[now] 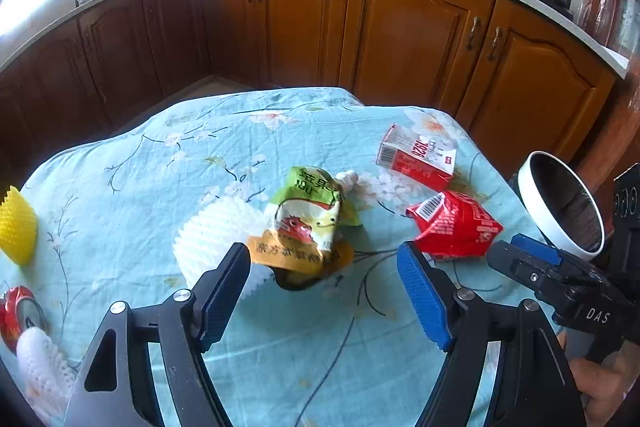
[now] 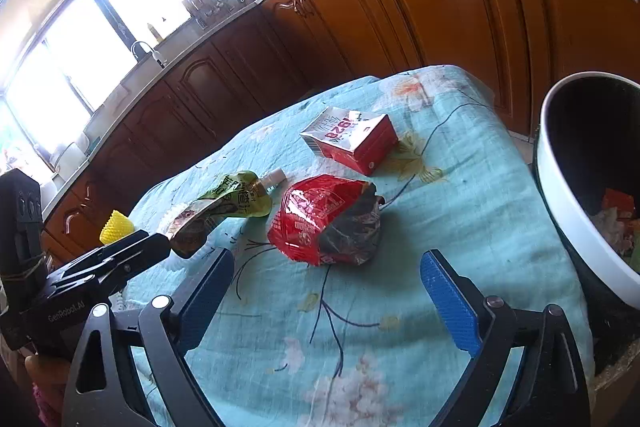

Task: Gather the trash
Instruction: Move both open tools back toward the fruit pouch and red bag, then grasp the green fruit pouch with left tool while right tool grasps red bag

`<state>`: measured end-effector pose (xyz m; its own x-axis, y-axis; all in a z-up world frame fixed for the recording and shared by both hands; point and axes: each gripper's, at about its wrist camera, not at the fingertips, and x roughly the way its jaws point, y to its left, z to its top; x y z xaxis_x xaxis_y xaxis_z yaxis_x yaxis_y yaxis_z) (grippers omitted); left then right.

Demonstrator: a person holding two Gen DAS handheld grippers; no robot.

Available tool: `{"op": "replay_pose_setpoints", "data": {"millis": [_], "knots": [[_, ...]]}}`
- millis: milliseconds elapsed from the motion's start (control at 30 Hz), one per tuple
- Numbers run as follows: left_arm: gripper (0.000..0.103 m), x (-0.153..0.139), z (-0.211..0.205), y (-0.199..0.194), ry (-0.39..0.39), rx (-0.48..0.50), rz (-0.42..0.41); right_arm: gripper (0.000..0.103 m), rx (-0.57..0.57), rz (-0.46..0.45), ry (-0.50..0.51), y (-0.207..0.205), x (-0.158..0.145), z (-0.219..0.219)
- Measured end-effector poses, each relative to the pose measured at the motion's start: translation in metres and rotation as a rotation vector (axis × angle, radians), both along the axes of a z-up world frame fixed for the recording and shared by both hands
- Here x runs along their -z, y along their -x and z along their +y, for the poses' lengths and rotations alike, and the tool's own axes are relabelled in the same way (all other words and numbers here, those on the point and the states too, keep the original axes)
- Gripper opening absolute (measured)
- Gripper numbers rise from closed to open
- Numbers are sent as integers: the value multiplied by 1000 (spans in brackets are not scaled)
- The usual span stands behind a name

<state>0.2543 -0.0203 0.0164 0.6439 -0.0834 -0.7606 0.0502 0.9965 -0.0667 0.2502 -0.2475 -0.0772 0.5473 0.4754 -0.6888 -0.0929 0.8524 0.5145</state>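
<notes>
Kitchen setting: brown wooden cabinets point(image 1: 400, 39) run under a pale counter, and a table with a light blue floral cloth point(image 1: 132, 167) stands in front.

Left wrist view. The left gripper point(image 1: 324, 267) stands released, its blue pads spread wide with nothing pressed between them. A green and orange juice pouch point(image 1: 312, 223) lies at centre, its lower end reaching into the gap between the fingers; contact with either pad cannot be confirmed. A white foam fruit net point(image 1: 216, 231) lies against the pouch at its 9 o'clock side. A crumpled red wrapper point(image 1: 456, 227) lies at 3 o'clock from the pouch, just beyond the right-hand pad. A red and white carton point(image 1: 416, 155) lies on its side at 1 o'clock. A yellow foam net point(image 1: 16, 223) sits at the frame's 9 o'clock edge, a crushed red can point(image 1: 16, 311) at 8 o'clock. A white-rimmed bin point(image 1: 560, 203) stands off the table at 3 o'clock, with the right gripper point(image 1: 516, 251) in front of it.

Right wrist view. The right gripper point(image 2: 326, 279) is released and empty, jaws wide. The red wrapper point(image 2: 324, 219) lies just ahead of the fingertips, at centre, untouched. The carton point(image 2: 352, 139) lies at 12 o'clock from it, the pouch point(image 2: 224, 207) at 9 o'clock. The bin point(image 2: 560, 195) at 3 o'clock holds some scraps.
</notes>
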Motion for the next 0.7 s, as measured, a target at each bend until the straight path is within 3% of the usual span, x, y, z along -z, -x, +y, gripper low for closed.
{"op": "replay_pose_setpoints", "data": {"millis": [333, 400, 433, 467, 500, 567, 700], "knots": [[75, 27, -13, -49, -154, 36, 100, 95, -30, 50, -6, -32, 23, 10], [68, 31, -18, -52, -175, 44, 101, 84, -35, 50, -4, -33, 24, 10], [62, 33, -21, -53, -182, 52, 100, 68, -37, 51, -2, -33, 24, 10], [51, 34, -23, -55, -185, 57, 103, 64, -40, 55, -2, -33, 24, 10], [48, 35, -25, -55, -186, 61, 109, 63, -40, 55, -5, -32, 23, 10], [47, 36, -29, -54, -188, 78, 105, 51, -40, 44, 1, -30, 20, 8], [41, 34, -38, -43, -160, 120, 102, 39, -38, 24, -6, -20, 10, 2]]}}
